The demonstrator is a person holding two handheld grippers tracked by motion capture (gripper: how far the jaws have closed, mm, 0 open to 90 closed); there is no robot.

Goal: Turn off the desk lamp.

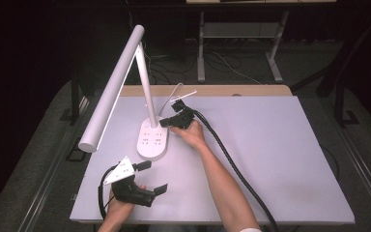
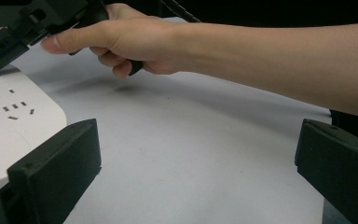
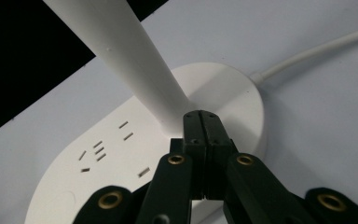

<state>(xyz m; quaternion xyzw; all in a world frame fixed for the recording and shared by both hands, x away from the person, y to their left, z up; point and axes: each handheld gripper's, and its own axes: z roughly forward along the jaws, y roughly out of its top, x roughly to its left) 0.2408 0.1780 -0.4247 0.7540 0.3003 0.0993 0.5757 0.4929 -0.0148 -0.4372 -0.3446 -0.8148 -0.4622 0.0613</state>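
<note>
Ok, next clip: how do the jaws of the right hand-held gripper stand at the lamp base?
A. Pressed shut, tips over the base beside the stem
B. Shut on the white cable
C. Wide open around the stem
A: in the right gripper view the right hand-held gripper has both jaws pressed together, tips over the lamp base beside the stem.

Lamp base (image 3: 223, 93) front hidden behind right claw (image 3: 200, 116); stem (image 3: 121, 51) cropped at top.

We get a bright, evenly lit white table (image 1: 280, 145) against near-black surroundings, soft shadow under the right hand (image 2: 121, 39), and soft focus throughout.
</note>
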